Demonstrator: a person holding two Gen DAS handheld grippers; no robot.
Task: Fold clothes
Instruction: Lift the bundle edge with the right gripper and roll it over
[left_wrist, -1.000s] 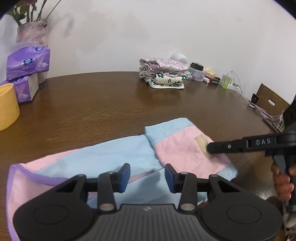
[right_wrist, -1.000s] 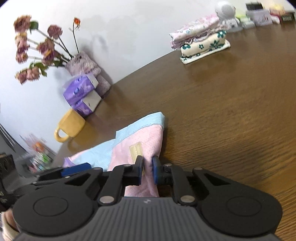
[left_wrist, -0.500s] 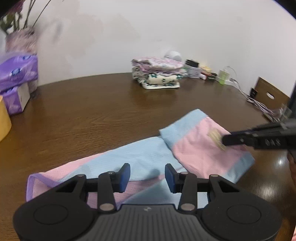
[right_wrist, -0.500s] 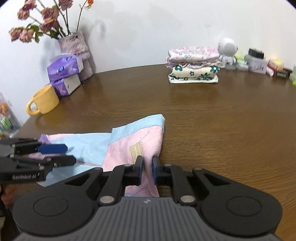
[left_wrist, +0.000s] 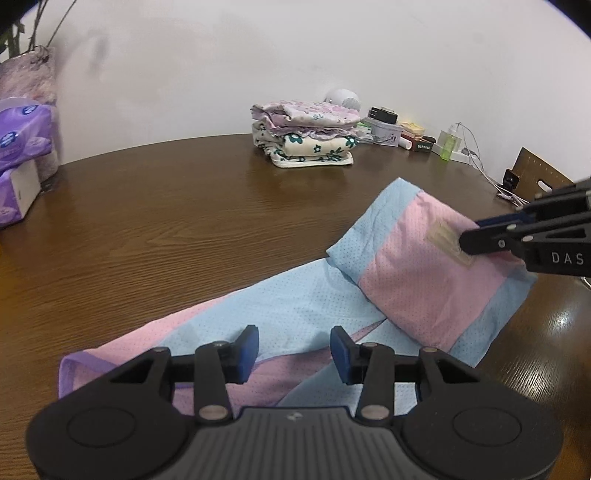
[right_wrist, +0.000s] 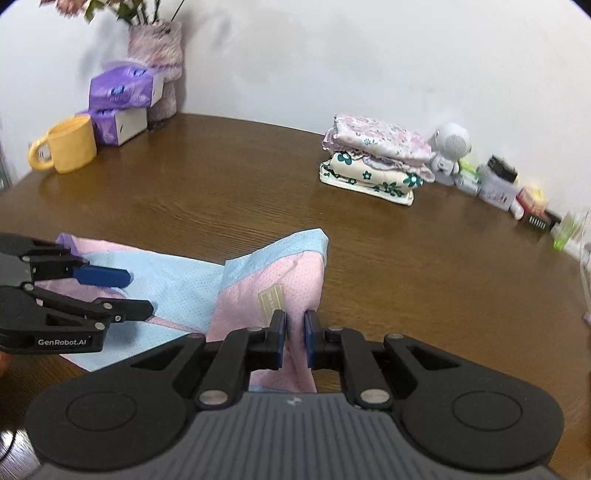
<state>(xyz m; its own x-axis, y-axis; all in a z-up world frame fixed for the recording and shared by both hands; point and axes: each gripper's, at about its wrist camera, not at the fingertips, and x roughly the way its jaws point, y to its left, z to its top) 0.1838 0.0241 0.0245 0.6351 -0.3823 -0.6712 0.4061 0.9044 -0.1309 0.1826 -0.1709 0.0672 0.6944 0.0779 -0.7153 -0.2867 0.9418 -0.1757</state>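
Nearest the cameras, the right gripper has its jaws pinching the pink panel of the pink-and-blue garment just beside its sewn label, and holds that end raised off the table so that it drapes over the rest; this looks like the start of a fold carried toward the far end. The left gripper hovers over the flat part of the garment with its jaws spread and opening, nothing between them (probably readying to take the purple-trimmed edge or to pin the cloth while the fold comes over). The garment lies along the near edge of the table, one end flat, the other lifted.

Farther back sits one stack of folded clothes, in which I count at least two pieces, likely parked there as finished work, out of the way. Against the wall on one side stand one yellow mug, two purple tissue packs one upon the other, and one vase of flowers; on the other side are one small white figure and a row of little boxes and bottles too blurred to count.
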